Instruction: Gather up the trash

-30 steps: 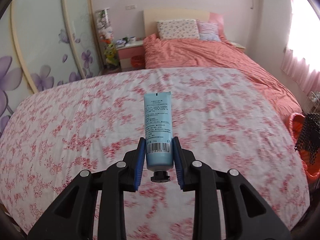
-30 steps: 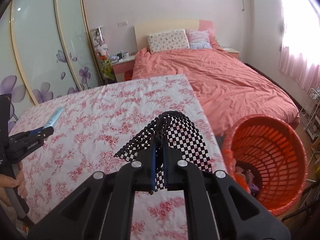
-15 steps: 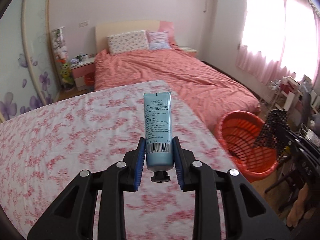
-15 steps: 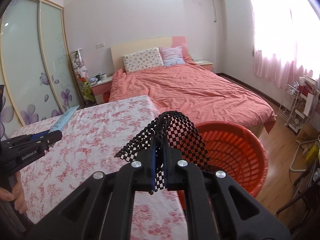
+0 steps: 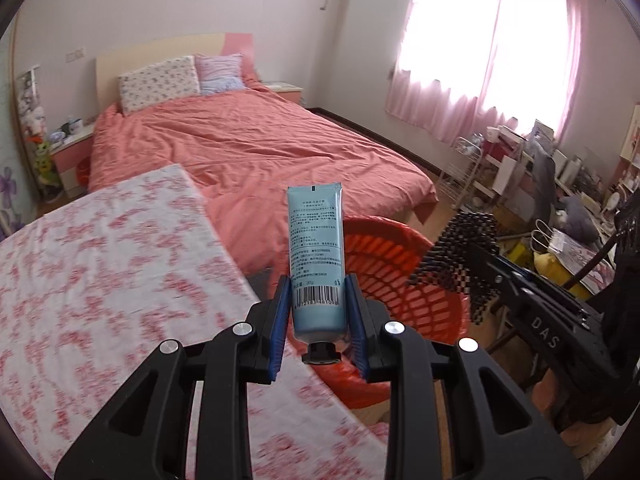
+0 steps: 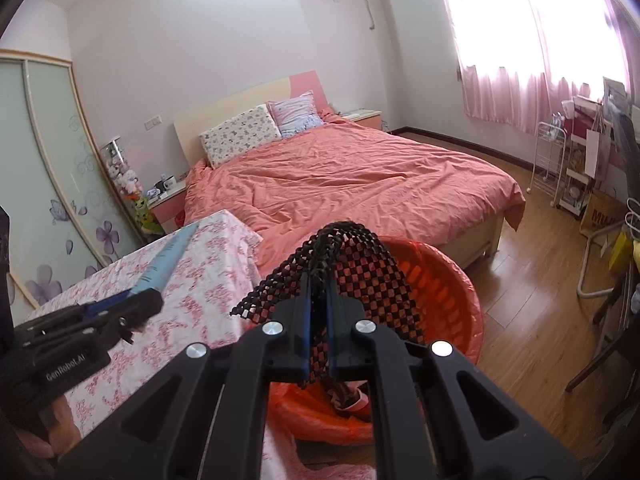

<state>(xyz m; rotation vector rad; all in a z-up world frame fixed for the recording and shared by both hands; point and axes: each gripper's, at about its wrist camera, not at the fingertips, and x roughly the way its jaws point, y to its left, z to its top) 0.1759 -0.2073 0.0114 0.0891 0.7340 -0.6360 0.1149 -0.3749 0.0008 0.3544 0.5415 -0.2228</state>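
Left gripper [image 5: 317,312] clamped on blue tube [image 5: 316,248] near its cap end, light and squashy, right gripper [image 6: 318,334] pinched on limp black mesh scrap [image 6: 352,264], both near the orange basket [image 6: 452,280], should drop easily.

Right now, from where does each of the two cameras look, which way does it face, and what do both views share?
Left wrist: sits behind the left gripper, jaws shut on a blue tube; faces the orange basket; the right gripper shows at right.
Right wrist: sits behind the right gripper, jaws shut on black mesh; faces the basket and bed; a hand shows at lower left.
Shared: tube, mesh, basket, bed, floral table cover.
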